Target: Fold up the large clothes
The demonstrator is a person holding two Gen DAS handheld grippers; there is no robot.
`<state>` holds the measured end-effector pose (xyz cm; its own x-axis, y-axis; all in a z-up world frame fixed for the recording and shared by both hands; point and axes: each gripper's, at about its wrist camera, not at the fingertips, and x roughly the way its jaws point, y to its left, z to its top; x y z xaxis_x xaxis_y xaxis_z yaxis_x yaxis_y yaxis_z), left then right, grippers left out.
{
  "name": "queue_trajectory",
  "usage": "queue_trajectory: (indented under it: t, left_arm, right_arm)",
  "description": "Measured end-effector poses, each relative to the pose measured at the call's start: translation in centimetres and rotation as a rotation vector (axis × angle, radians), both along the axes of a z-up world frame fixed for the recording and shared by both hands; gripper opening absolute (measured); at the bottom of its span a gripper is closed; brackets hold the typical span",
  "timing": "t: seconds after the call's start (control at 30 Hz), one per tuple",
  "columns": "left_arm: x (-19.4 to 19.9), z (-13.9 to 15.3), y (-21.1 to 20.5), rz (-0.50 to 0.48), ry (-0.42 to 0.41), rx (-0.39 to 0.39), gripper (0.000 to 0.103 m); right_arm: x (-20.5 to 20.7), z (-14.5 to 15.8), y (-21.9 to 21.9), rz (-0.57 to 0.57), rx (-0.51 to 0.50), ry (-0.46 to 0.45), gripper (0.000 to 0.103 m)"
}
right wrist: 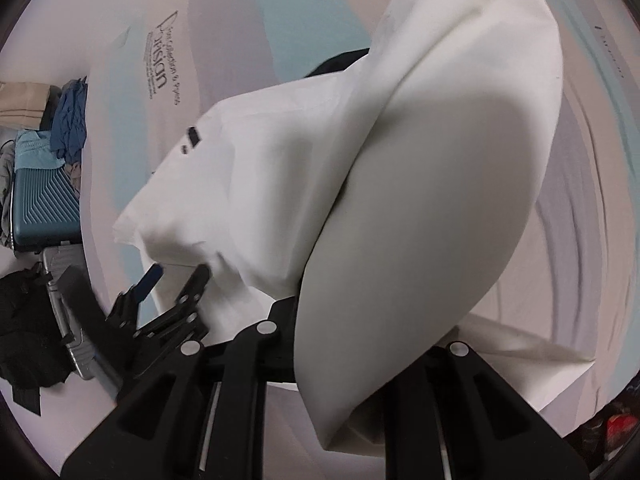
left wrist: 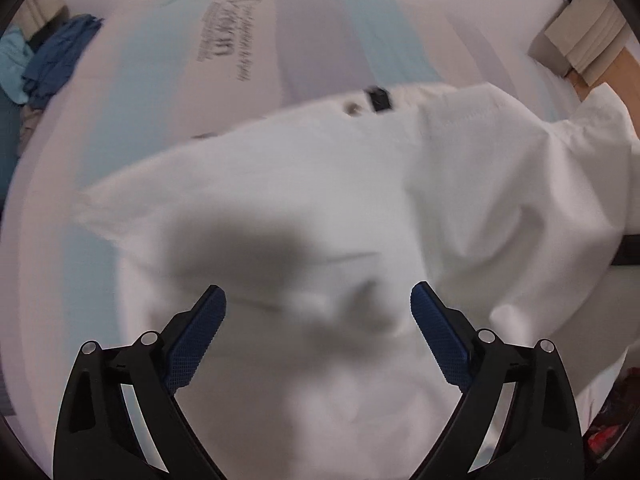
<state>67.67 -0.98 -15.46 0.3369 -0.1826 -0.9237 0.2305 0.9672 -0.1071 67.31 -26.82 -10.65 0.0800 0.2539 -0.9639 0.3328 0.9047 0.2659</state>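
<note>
A large white garment (left wrist: 320, 184) lies partly spread on a pale bed sheet (left wrist: 168, 64); it has a small black tag (left wrist: 378, 98) near its far edge. My left gripper (left wrist: 318, 304) hovers just above the cloth, its blue-padded fingers (left wrist: 200, 336) wide apart and empty. My right gripper (right wrist: 344, 320) is shut on a thick fold of the same white garment (right wrist: 420, 200), which billows up and hides its fingertips. The left gripper (right wrist: 176, 276) shows in the right wrist view at lower left, beside the cloth's edge.
The sheet carries printed lettering (right wrist: 160, 60) and pale blue and lilac stripes. A heap of blue clothes (left wrist: 52, 60) and a teal suitcase (right wrist: 44, 196) sit off the left side. Dark clothing (right wrist: 28, 320) lies on the floor. A beige box (left wrist: 580, 36) stands at the far right.
</note>
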Motion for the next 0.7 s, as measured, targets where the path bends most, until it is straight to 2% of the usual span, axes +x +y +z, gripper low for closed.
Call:
queue_trajectory:
  t: [0.13,0.2,0.3,0.43,0.7]
  left_arm:
    - [-1.7,1.5,5.8,0.048,0.003,0.002,0.092]
    - [-2.8,2.0,9.1,0.078,0.006,-0.022,0.092]
    - [-4.3,2.2,13.0,0.107,-0.01,-0.013,0.092]
    - [-6.7,2.6,16.1,0.141,-0.024,0.001,0.092]
    - [-6.5,2.2,21.9,0.162,-0.036,0.007,0.092]
  right_arm:
    - [-0.8,1.1,3.5,-0.052,-0.032,-0.031,0.013]
    - [-1.0,1.5,5.0,-0.086,-0.021,-0.044,0.013]
    - [-1.2,2.4,8.2,-0.081,-0.081,-0.088,0.013]
    - [-1.6,2.2,14.3,-0.059,-0.156,-0.149,0.013]
    - [-1.2,0.2,24.3,0.0,-0.278,-0.203,0.014]
